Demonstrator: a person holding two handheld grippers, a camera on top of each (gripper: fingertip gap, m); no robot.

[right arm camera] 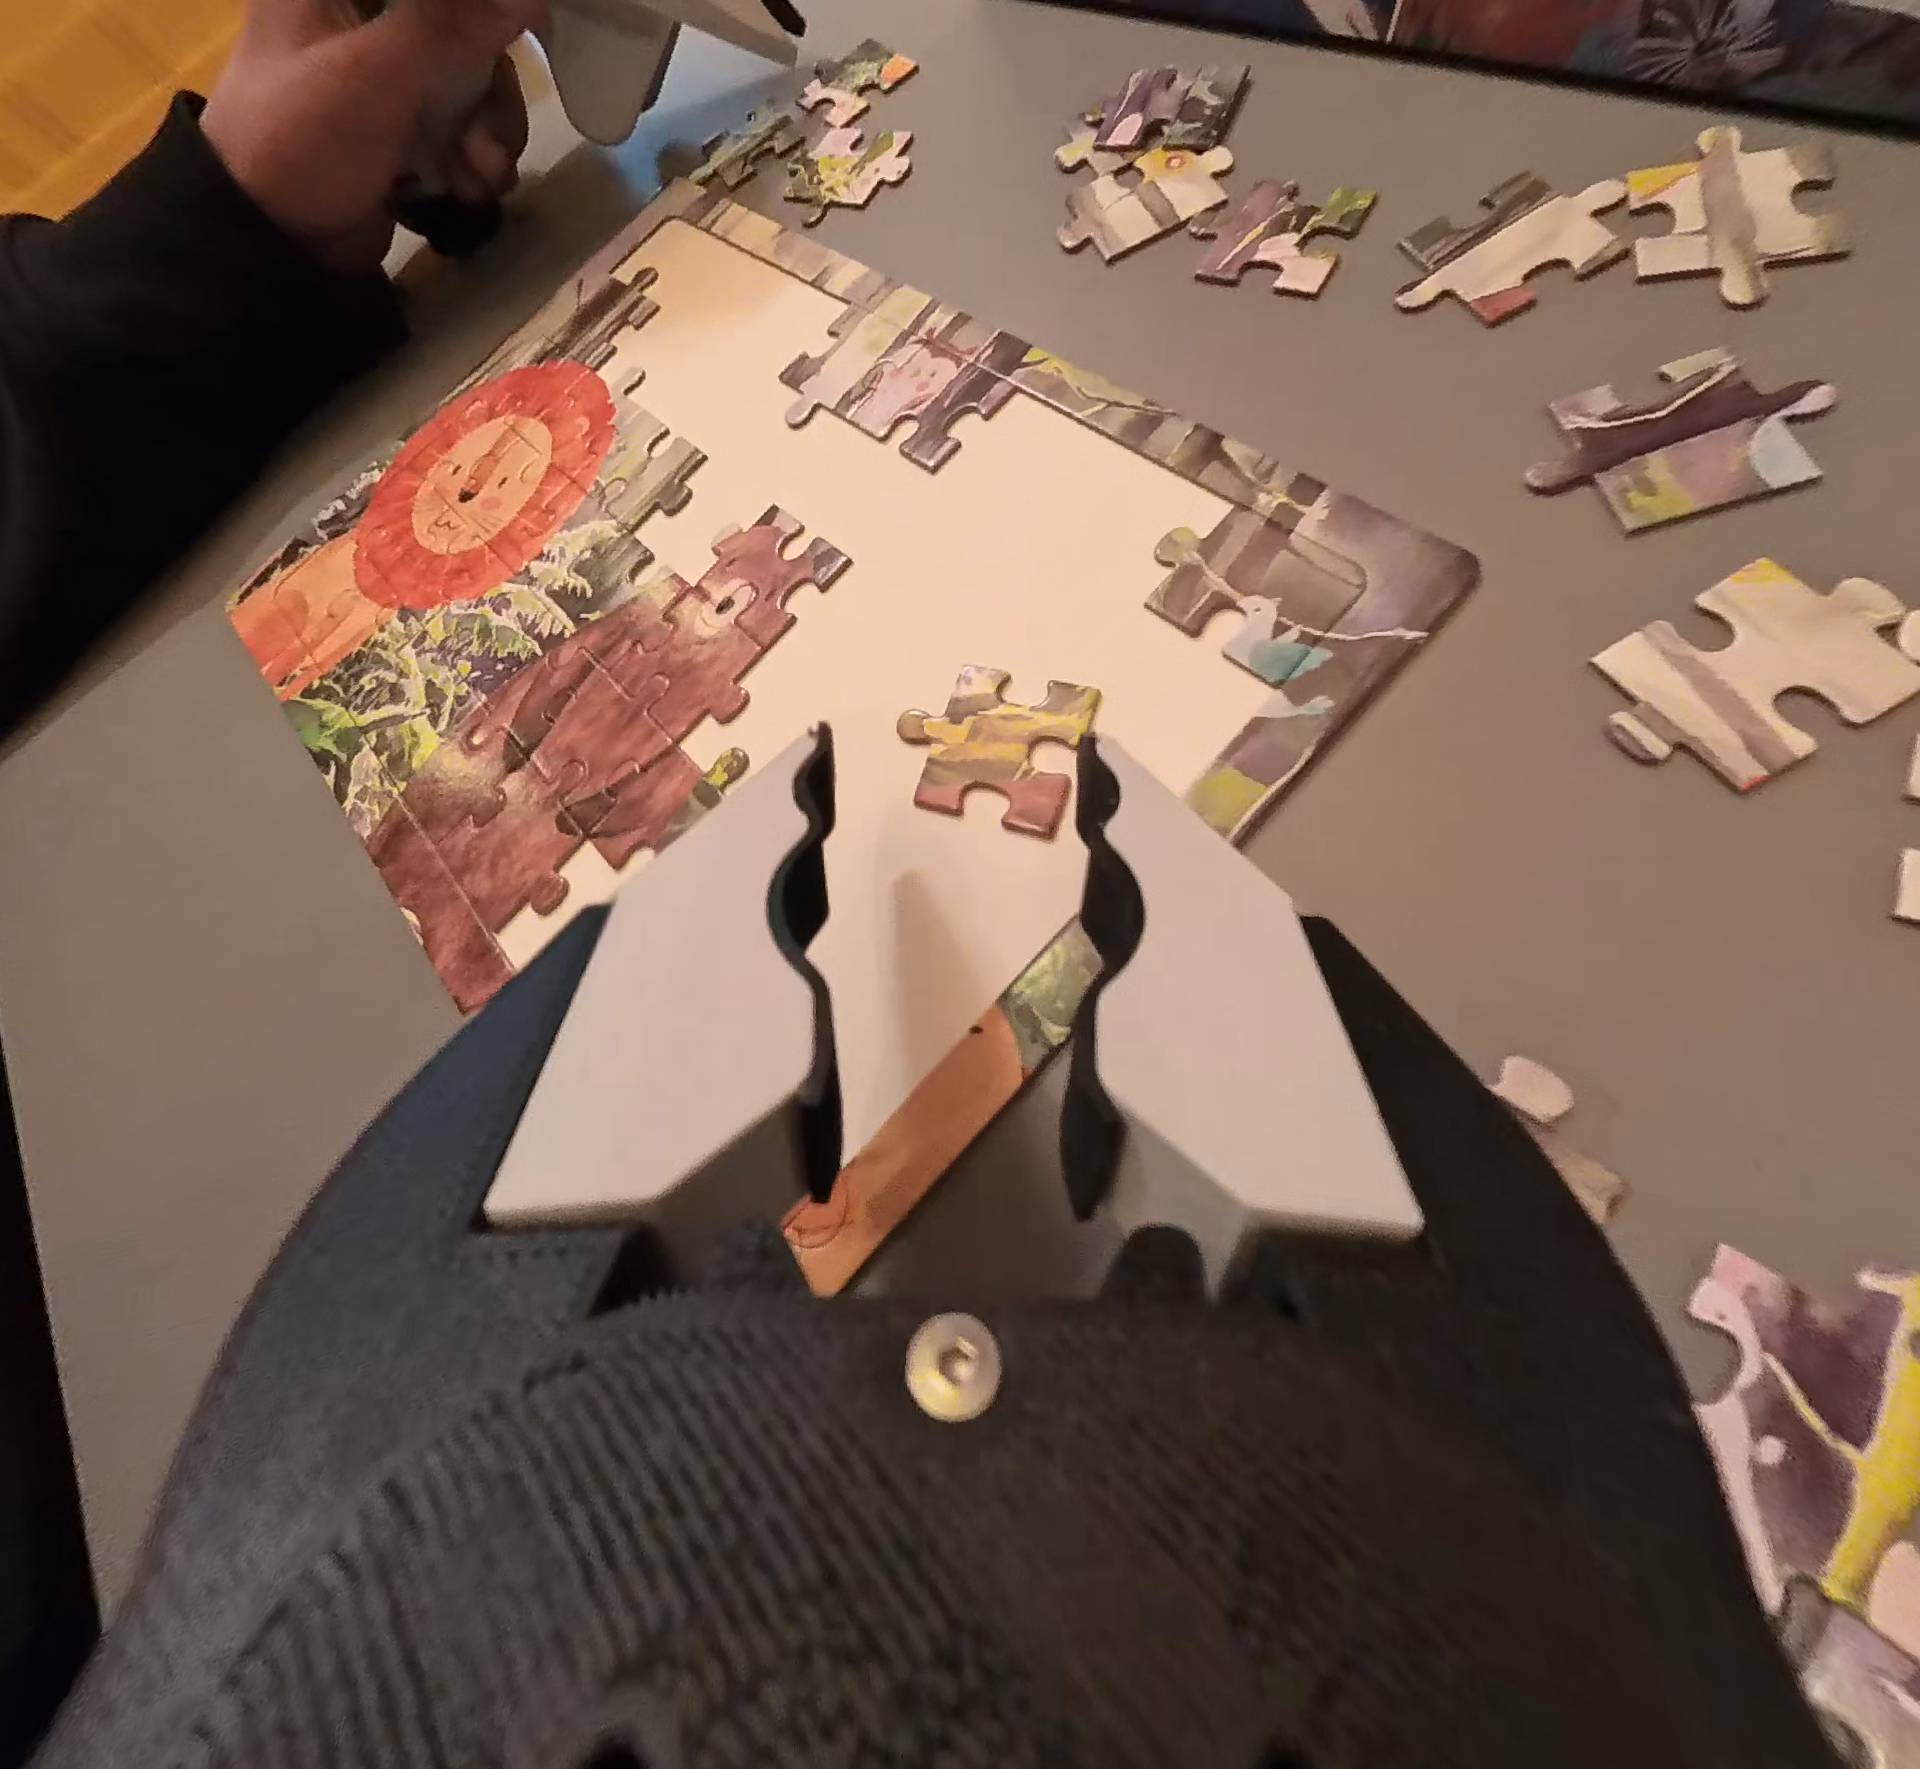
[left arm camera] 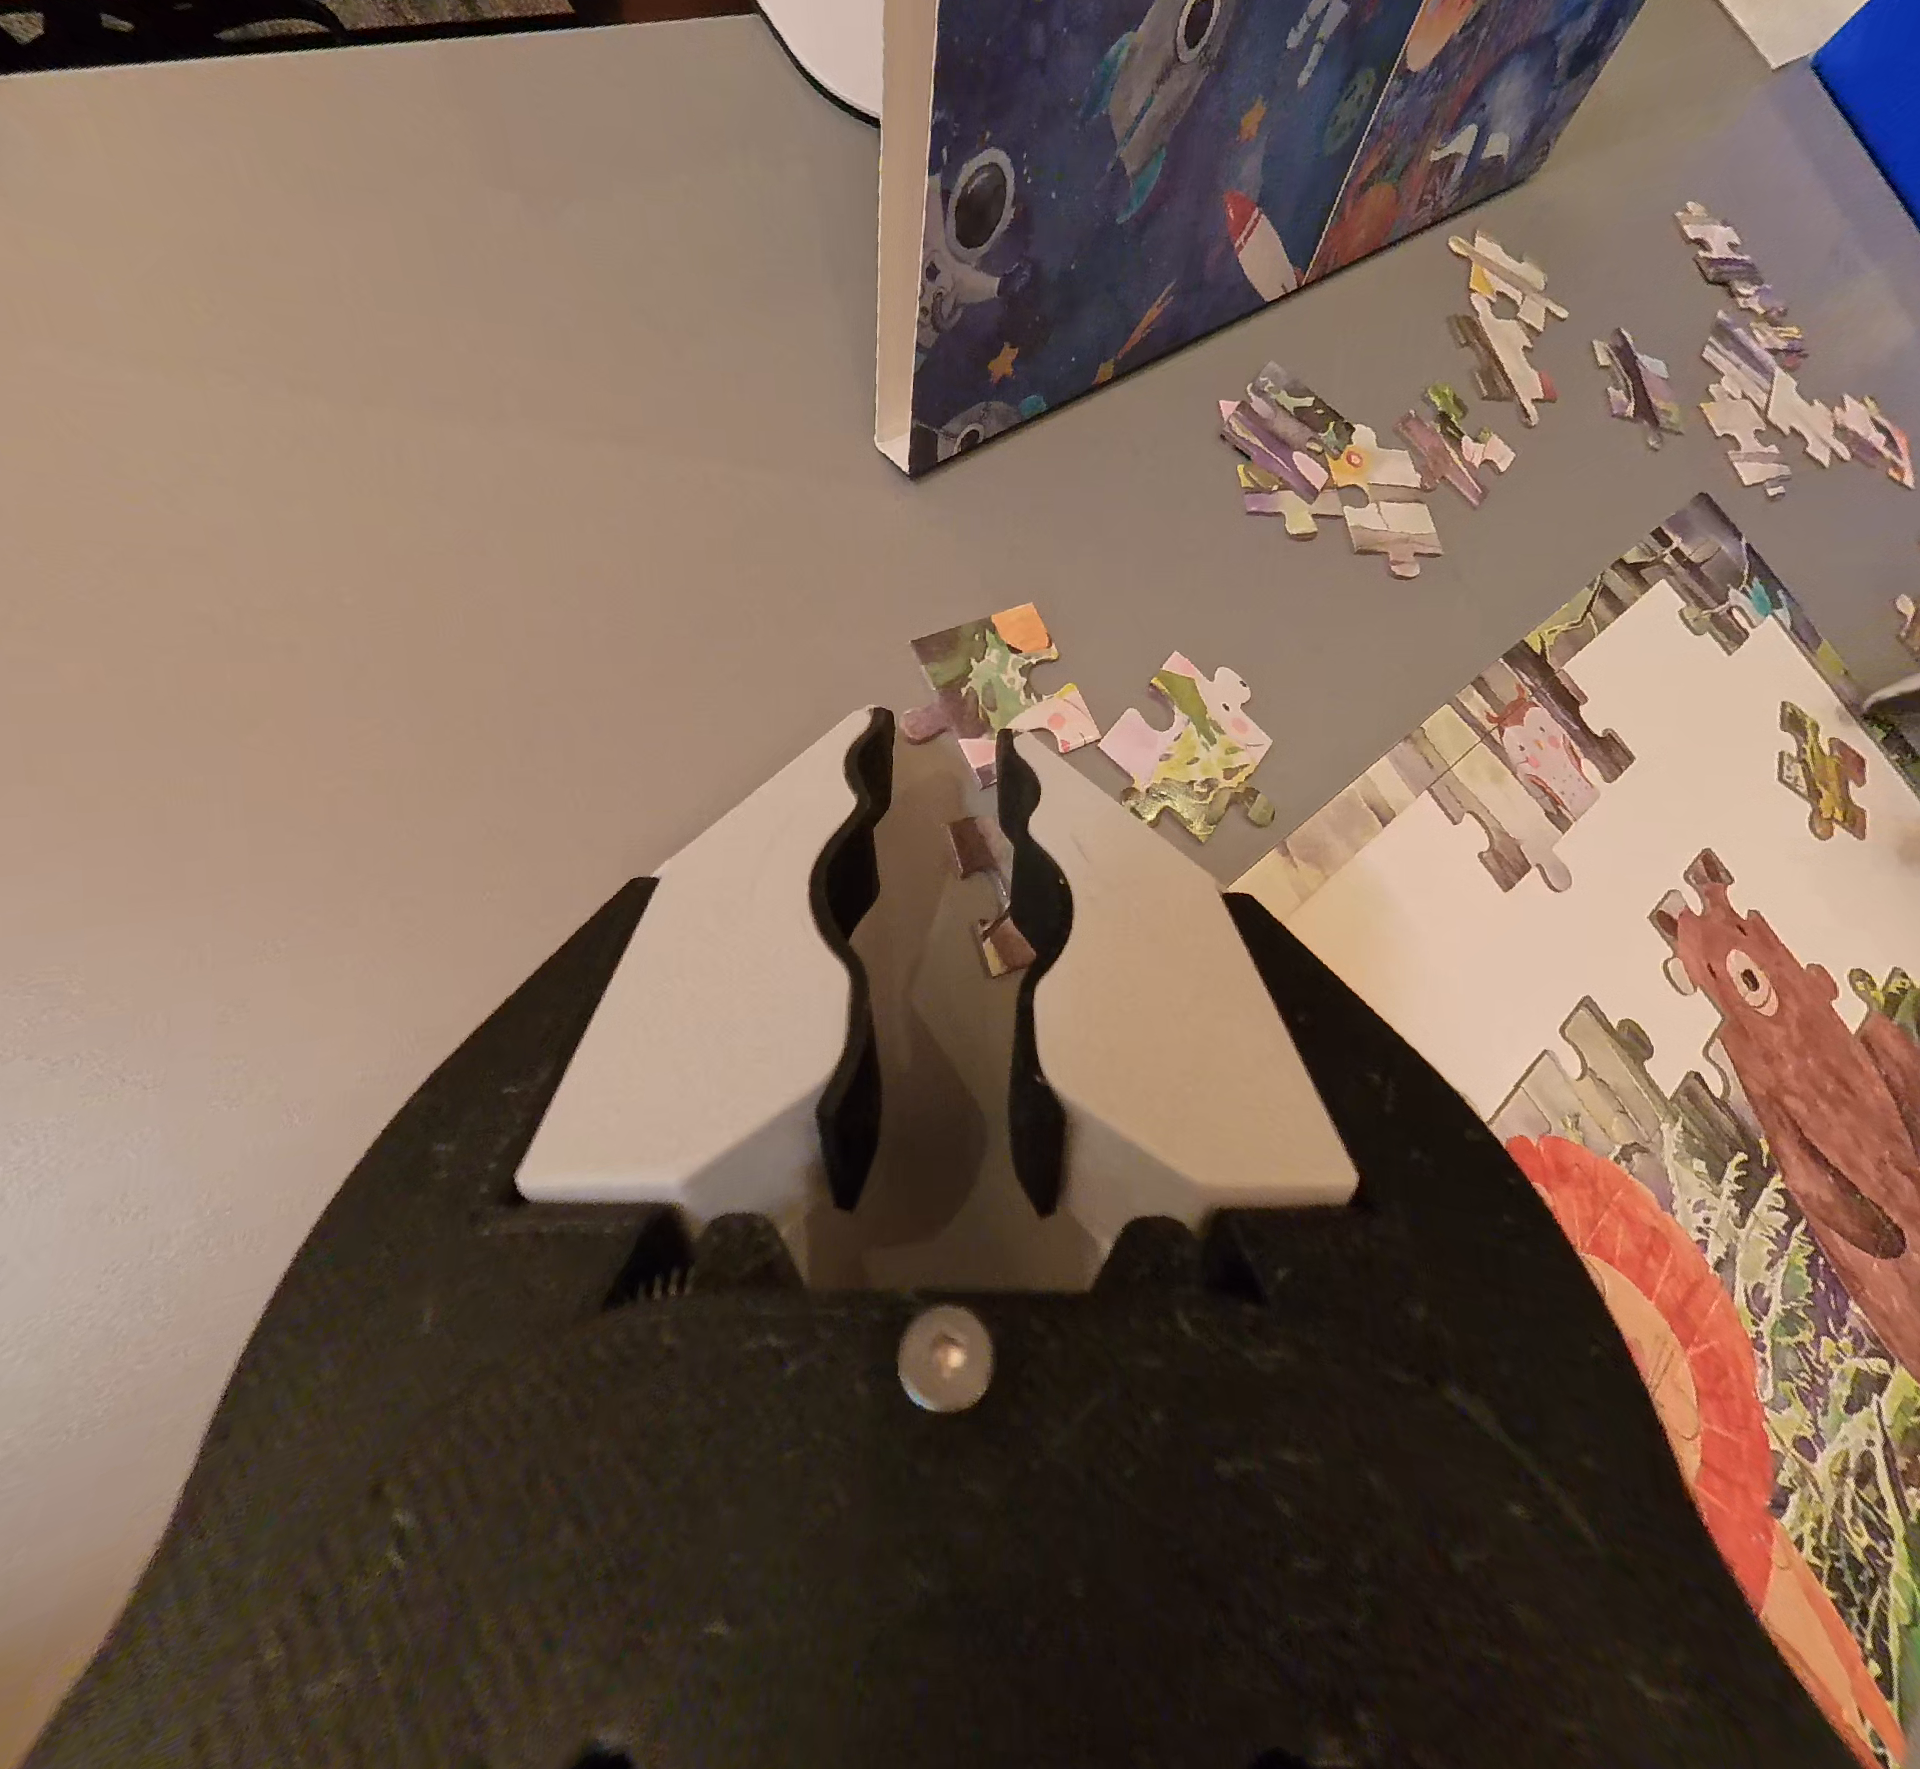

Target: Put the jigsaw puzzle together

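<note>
Grey table point(right arm camera: 1351, 940), puzzle board point(right arm camera: 1039, 514) long axis diagonal; both hand-held grippers apart, empty.

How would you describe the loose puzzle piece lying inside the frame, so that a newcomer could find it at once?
Start from the puzzle board with the red-maned lion and brown bear. On its bare cream middle, just ahead of the right gripper, lies one loose piece. It is yellow, green and maroon, joined to nothing, unlike the pieces scattered off the board on the grey table.
</note>
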